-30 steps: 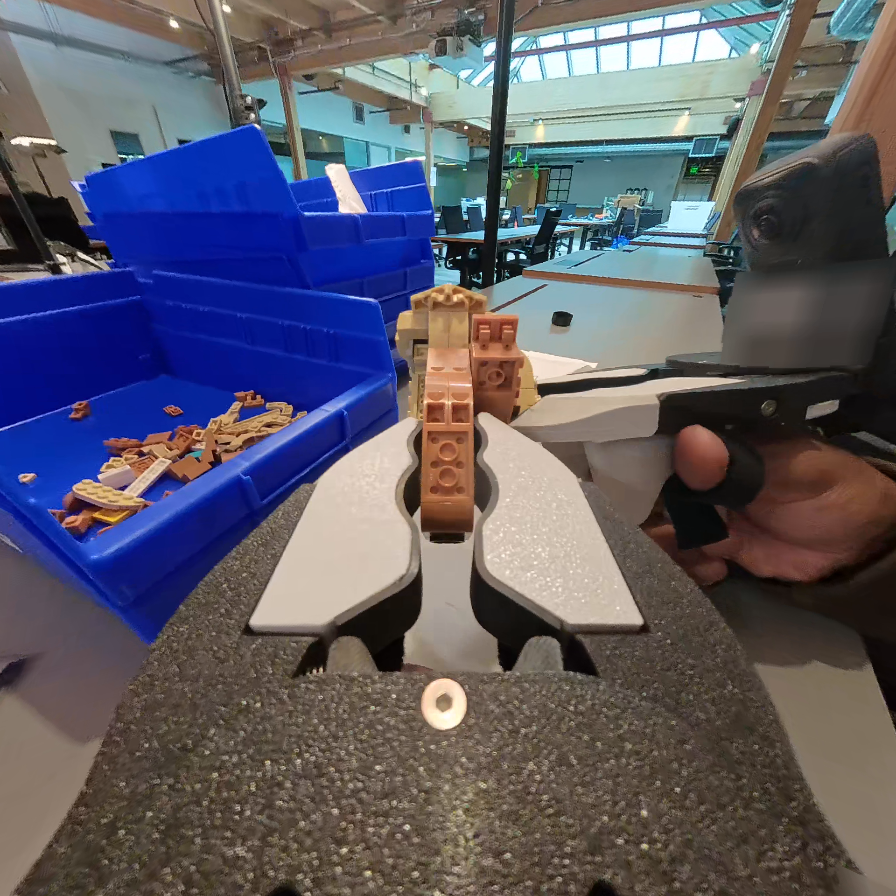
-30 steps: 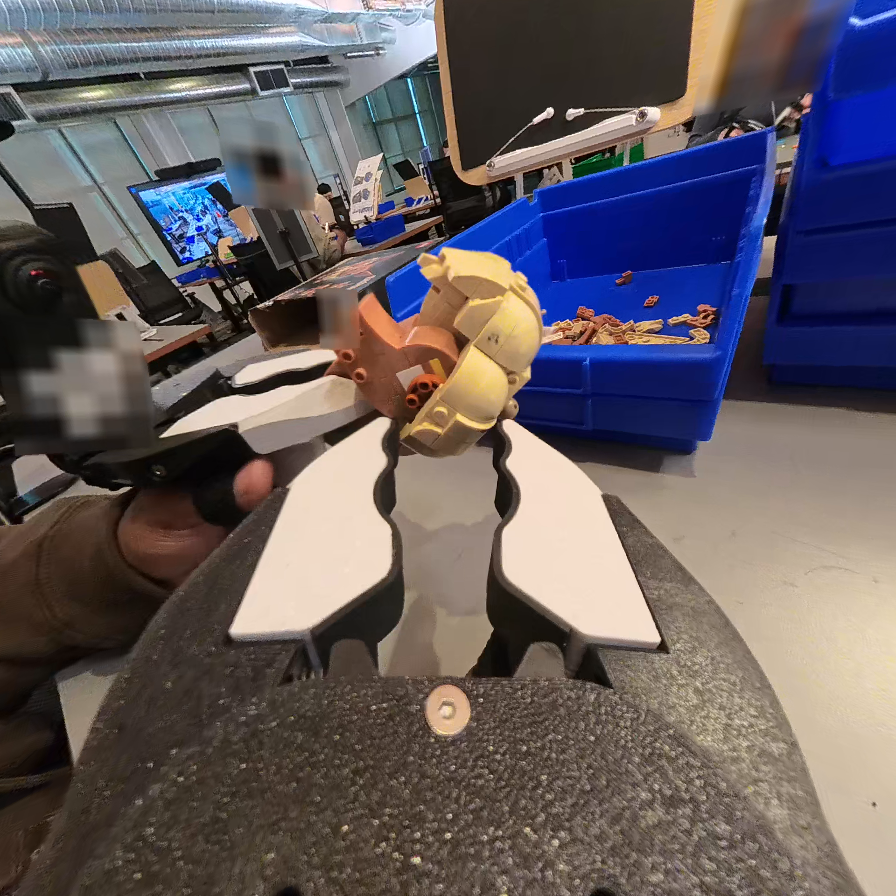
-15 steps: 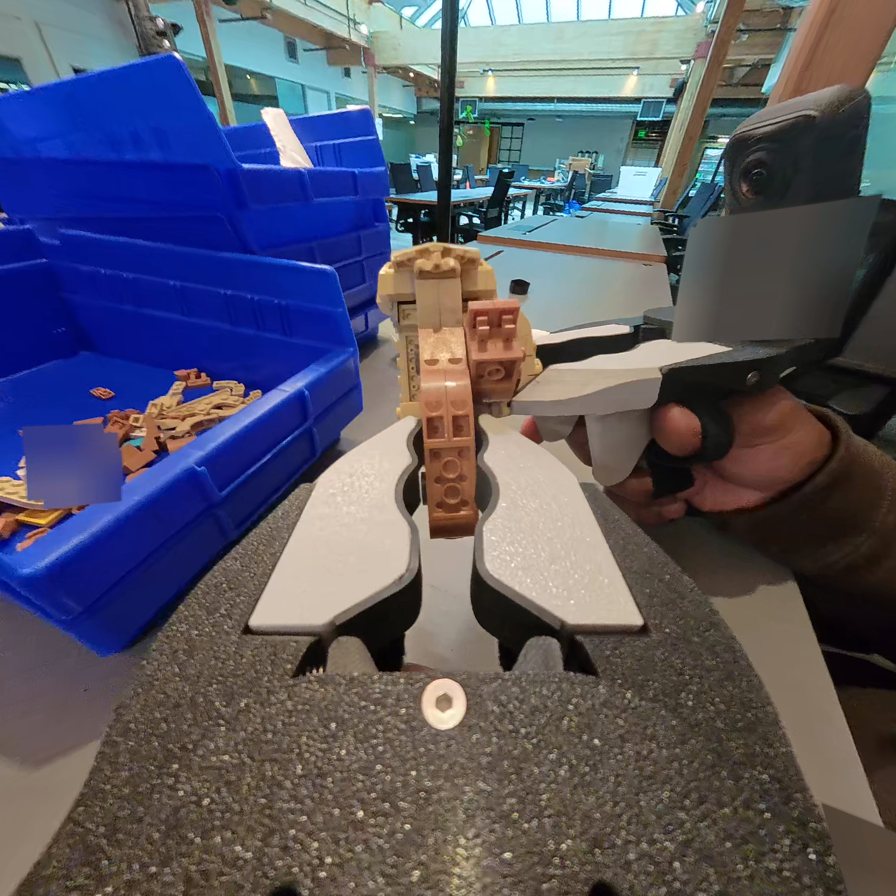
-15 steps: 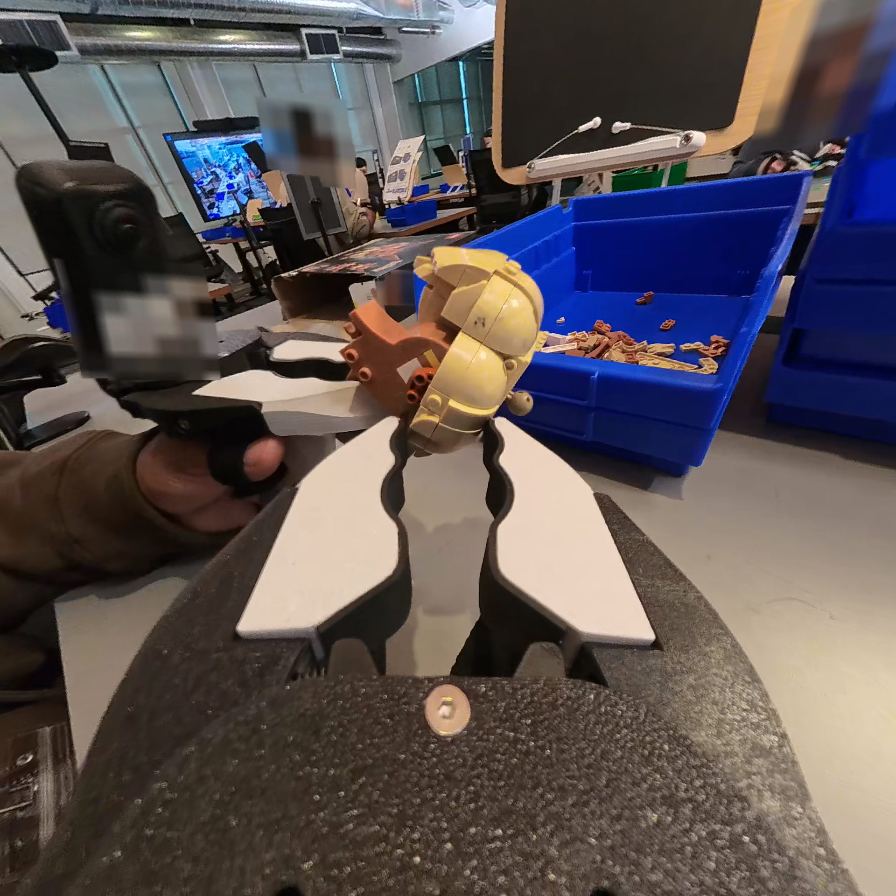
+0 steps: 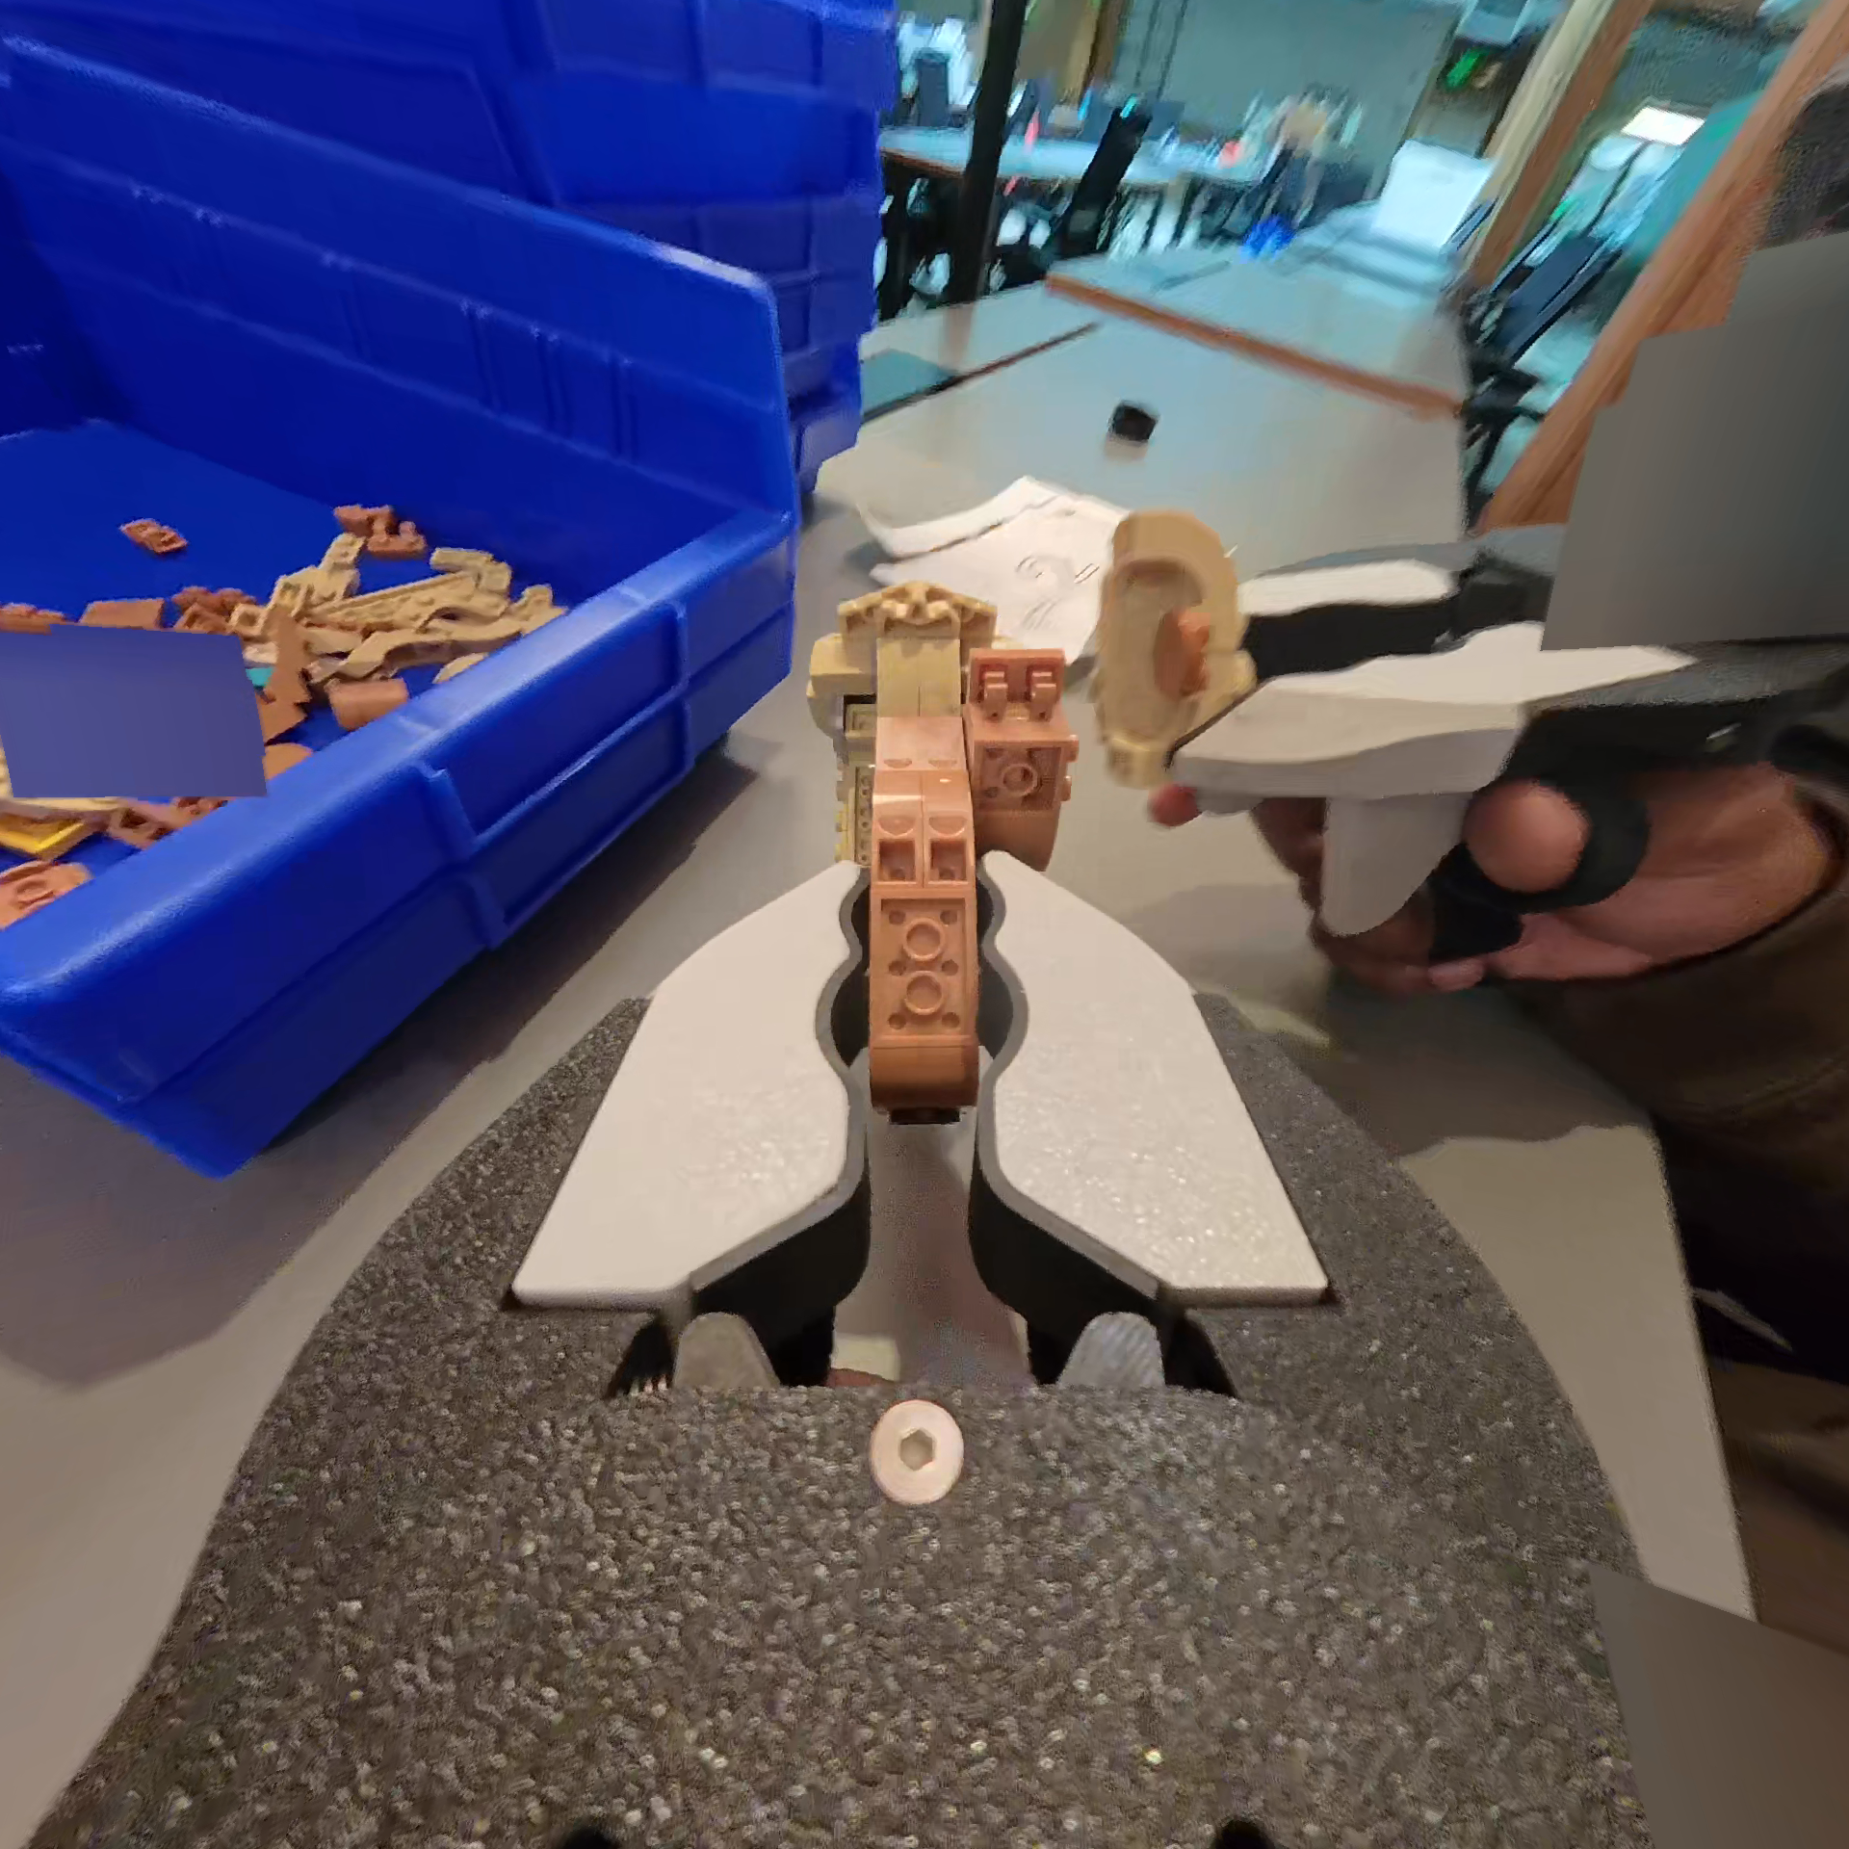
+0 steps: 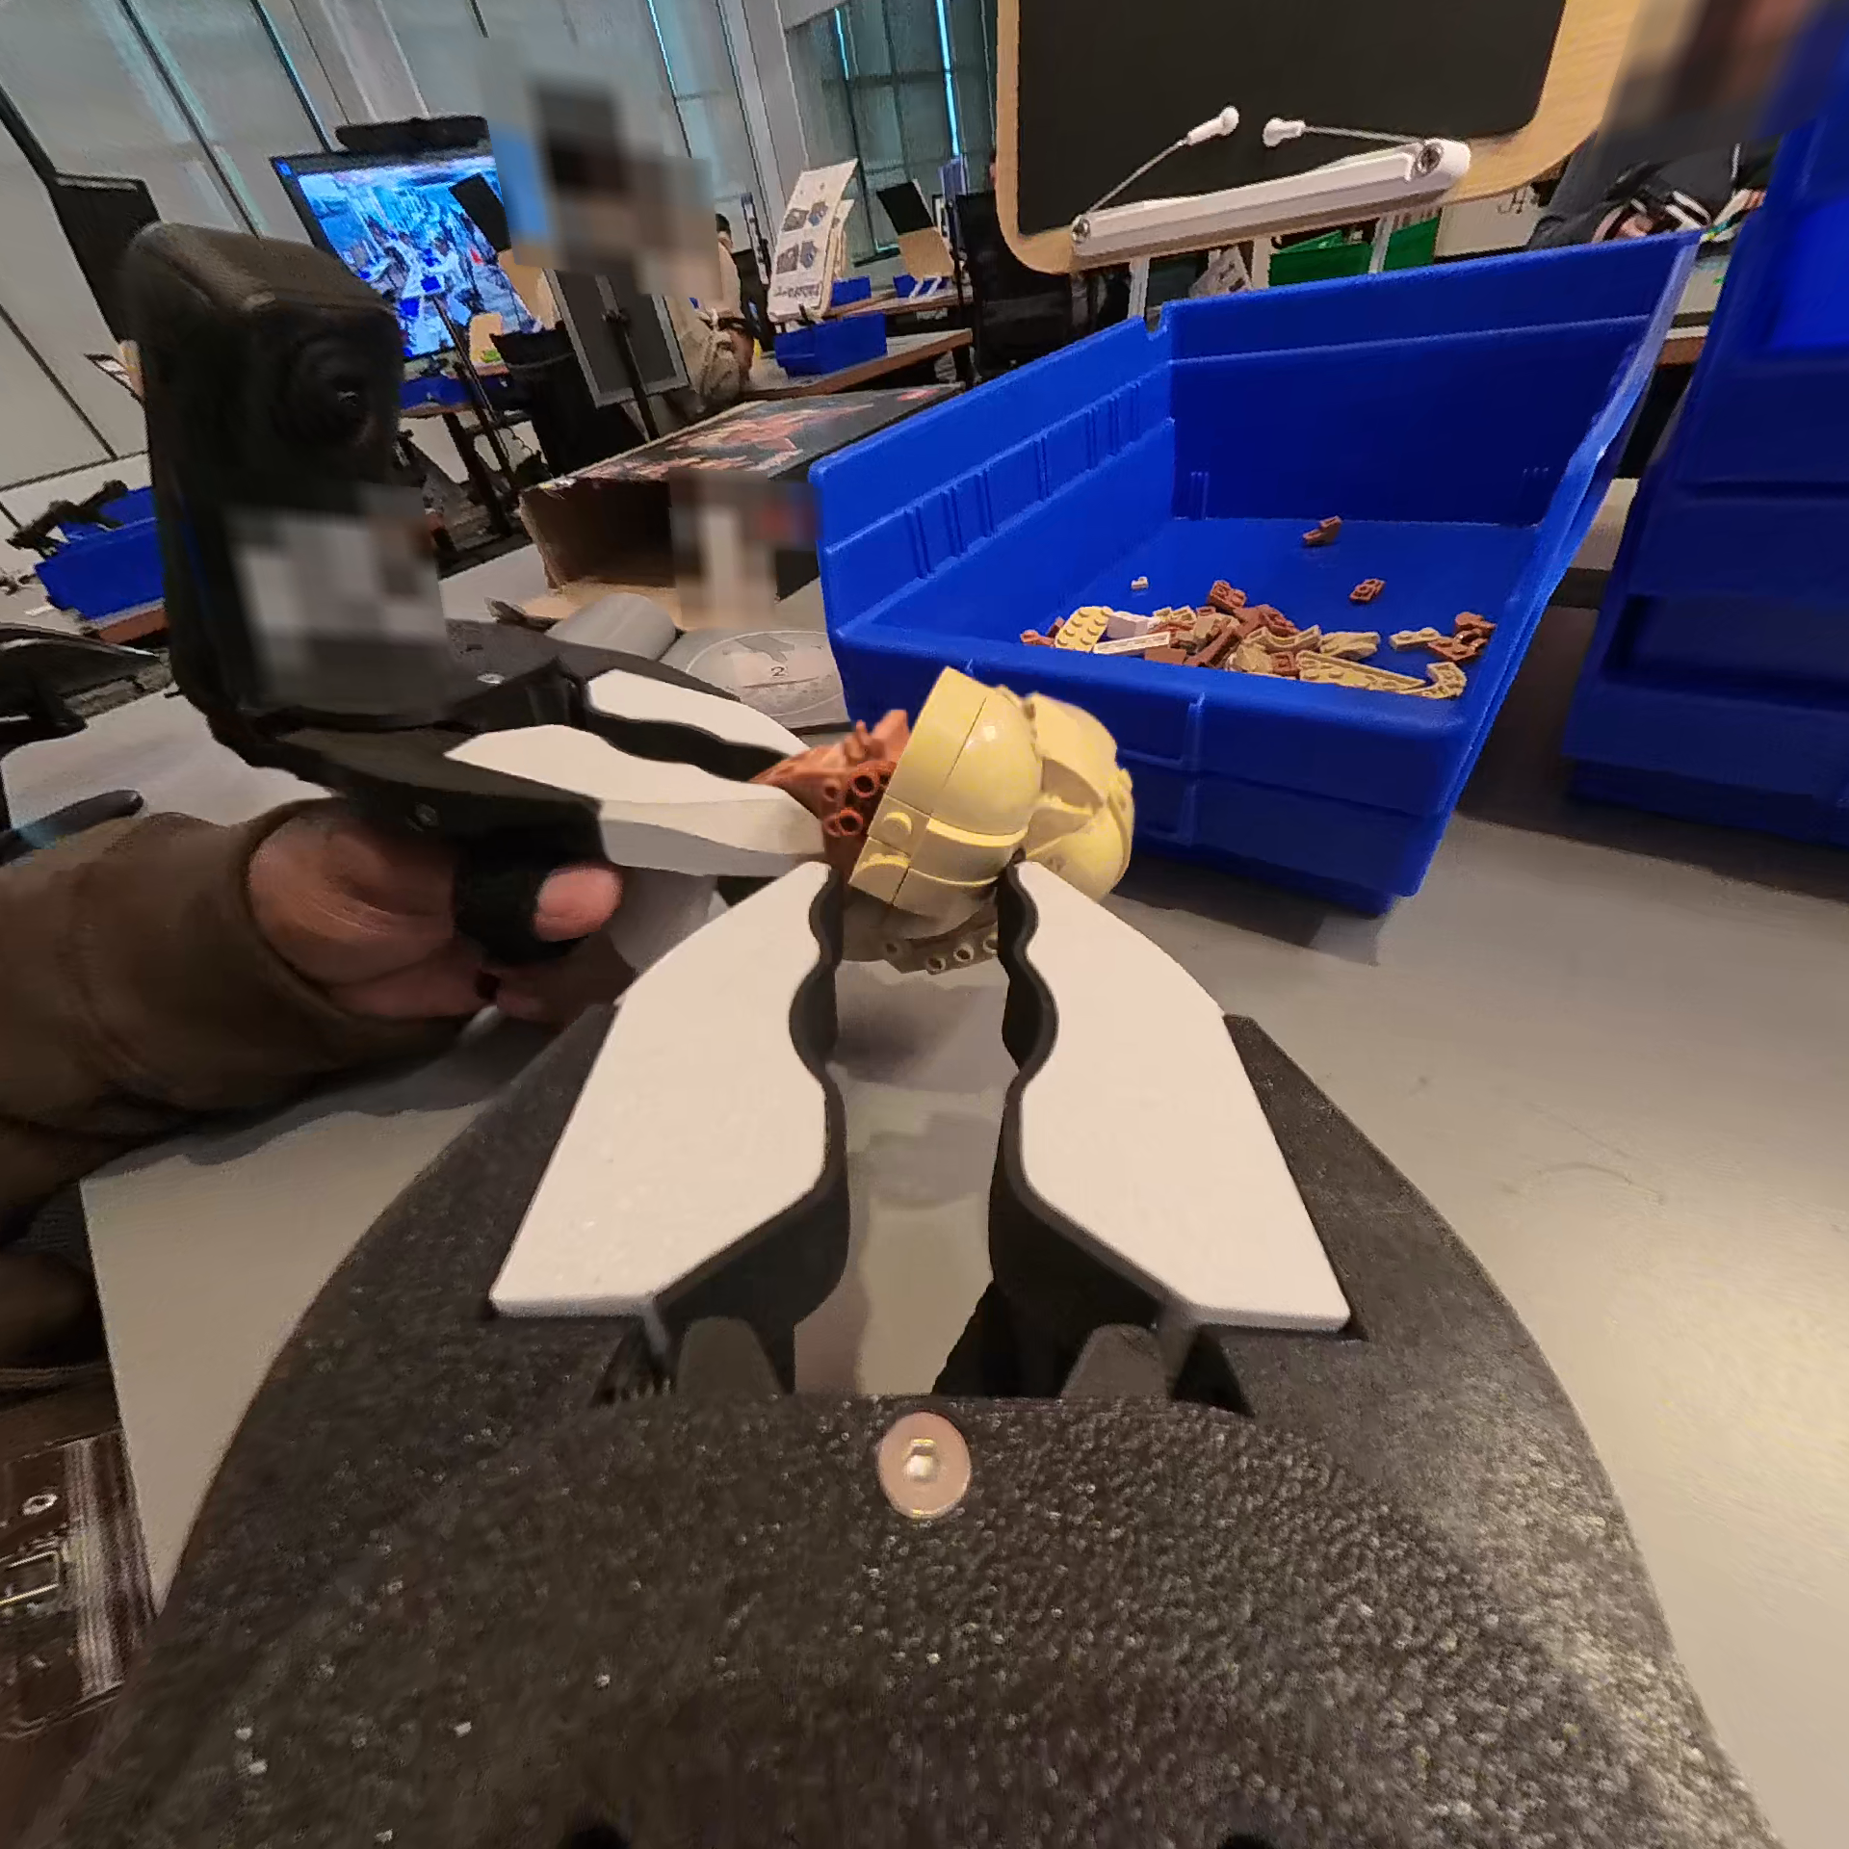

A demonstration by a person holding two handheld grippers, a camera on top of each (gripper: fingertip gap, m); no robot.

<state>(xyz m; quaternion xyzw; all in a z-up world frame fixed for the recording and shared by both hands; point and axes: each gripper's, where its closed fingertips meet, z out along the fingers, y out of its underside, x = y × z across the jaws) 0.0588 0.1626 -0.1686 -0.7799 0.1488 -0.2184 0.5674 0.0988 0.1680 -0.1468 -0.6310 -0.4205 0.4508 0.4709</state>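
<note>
My left gripper (image 5: 920, 880) is shut on the brown lower part of a brown-and-tan brick model (image 5: 920, 961) and holds it upright just above the grey table. My right gripper (image 6: 918, 885) is shut on a tan rounded shell piece (image 6: 981, 790). In the left wrist view that shell piece (image 5: 1151, 640) sits at the right gripper's (image 5: 1216, 690) tips, just right of the model with a small gap between them. In the right wrist view the left gripper (image 6: 800, 795) comes in from the left holding the brown part of the model (image 6: 850, 780).
A blue bin (image 5: 600, 700) with several loose tan and brown bricks (image 5: 400, 620) stands at the left, with stacked blue bins (image 5: 600, 120) behind it. Paper sheets (image 5: 1001, 560) lie behind the model. A cardboard box (image 6: 620, 520) lies beyond the left gripper. A hand (image 5: 1501, 900) holds the right gripper. About 5 centimeters separates my left fingertips from my right.
The tan shell piece has come off the model and moved right with my right gripper. Both grippers have dropped lower toward the table. The left grasp is unchanged.
</note>
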